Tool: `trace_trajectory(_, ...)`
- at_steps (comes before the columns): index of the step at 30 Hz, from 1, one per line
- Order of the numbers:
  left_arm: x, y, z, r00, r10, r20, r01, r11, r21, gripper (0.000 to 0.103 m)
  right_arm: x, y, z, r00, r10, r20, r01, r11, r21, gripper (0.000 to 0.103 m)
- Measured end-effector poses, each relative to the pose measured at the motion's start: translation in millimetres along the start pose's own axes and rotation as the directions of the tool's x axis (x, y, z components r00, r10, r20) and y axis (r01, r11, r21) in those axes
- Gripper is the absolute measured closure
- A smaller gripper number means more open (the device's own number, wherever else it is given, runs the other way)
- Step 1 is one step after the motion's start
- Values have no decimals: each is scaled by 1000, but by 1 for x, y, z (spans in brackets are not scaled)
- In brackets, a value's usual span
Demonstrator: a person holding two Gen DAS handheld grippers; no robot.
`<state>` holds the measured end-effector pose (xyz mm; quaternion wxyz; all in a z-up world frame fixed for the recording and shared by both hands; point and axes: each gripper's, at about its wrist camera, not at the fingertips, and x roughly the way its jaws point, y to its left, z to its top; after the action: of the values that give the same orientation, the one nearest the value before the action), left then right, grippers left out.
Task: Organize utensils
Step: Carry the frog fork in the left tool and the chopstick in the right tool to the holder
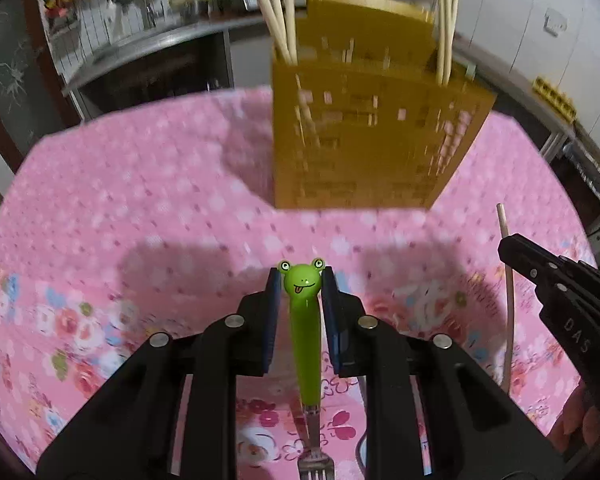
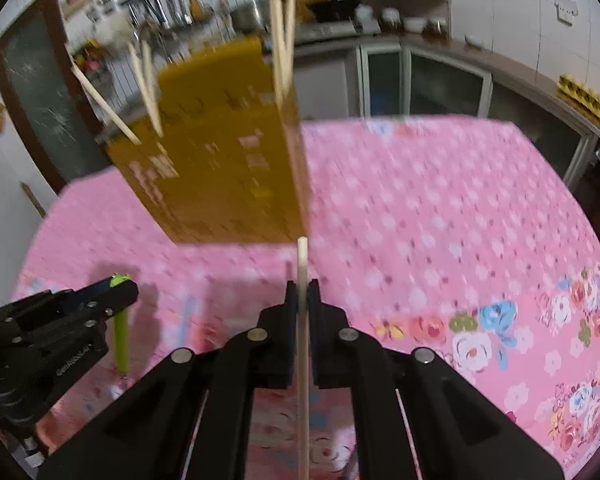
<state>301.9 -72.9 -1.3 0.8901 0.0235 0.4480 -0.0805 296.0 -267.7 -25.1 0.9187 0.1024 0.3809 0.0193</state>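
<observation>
The left gripper (image 1: pixel 301 280) is clenched on the frog-handled fork (image 1: pixel 306 344), pinching the green handle just under the frog head so the tines hang down behind the fingers, probably so it can drop into a slot tines-first. Straight ahead of that claw, well apart, stands the yellow utensil holder (image 1: pixel 374 136) on the pink floral tablecloth (image 1: pixel 140 208), with chopsticks (image 1: pixel 278 12) already poking out of its top. To the right, the right gripper (image 2: pixel 303 294) is clamped on a single wooden chopstick (image 2: pixel 303 344), held upright and aimed at the holder ahead and slightly left of it.
</observation>
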Motion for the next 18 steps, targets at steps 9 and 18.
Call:
trace_trajectory(9,-54,14,9,983,-48,177,51,999,-14,85,-40,9,11,981,79,175,-78,997,-12,97)
trace_trajectory(18,-78,17,19,961,-66,268,68,998,2,85,-67,17,23,945,67,321,-50,997,-62,97)
